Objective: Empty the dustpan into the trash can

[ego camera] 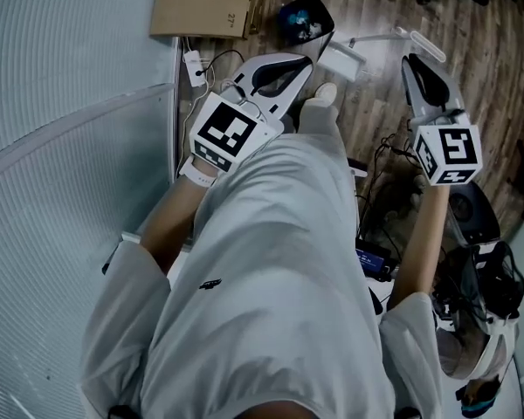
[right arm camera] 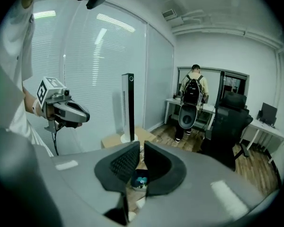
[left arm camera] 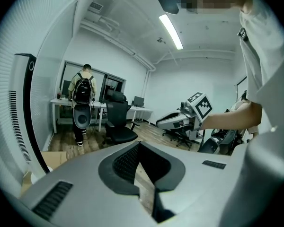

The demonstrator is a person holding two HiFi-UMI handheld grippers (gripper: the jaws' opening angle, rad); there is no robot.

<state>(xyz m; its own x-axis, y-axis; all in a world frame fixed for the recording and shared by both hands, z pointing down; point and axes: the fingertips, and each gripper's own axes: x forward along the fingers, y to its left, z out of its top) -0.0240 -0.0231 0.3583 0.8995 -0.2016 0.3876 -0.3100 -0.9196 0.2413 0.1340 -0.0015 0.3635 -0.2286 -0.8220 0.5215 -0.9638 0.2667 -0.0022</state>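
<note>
Both grippers hang raised in front of the person's white shirt, tilted a little downward and clear of the floor. Judgement: this is a carrying or resting pose, not a working one, since neither tool touches anything.

1. Left gripper (ego camera: 299, 66): jaws pressed together, nothing between them. Its own view looks over the closed tips into the room.
2. Right gripper (ego camera: 417, 70): jaws stand a narrow slit apart and are empty. The pads grip nothing, and only the floor shows through the gap.

Task items, head view:
- A white flat piece, which I take for the dustpan (ego camera: 342, 59), lies on the wood floor (ego camera: 472, 33) below and between the 2 grippers, well apart from both. Its long handle runs off toward the right gripper's side and is free.
- The trash can (ego camera: 304, 20), with a blue liner and pale scraps inside, stands just beside the dustpan on its far side. The right gripper view shows it straight down the jaw slit, so that gripper points toward it.

Judgement: the dustpan sits by the can for a short tip. I cannot tell whether it is already emptied.

Farther off: a cardboard box (ego camera: 199, 9) left of the can, a tower fan (right arm camera: 128, 108), an office chair (right arm camera: 229, 126), and a person with a backpack (right arm camera: 193, 96) at a desk (right arm camera: 172, 101).
</note>
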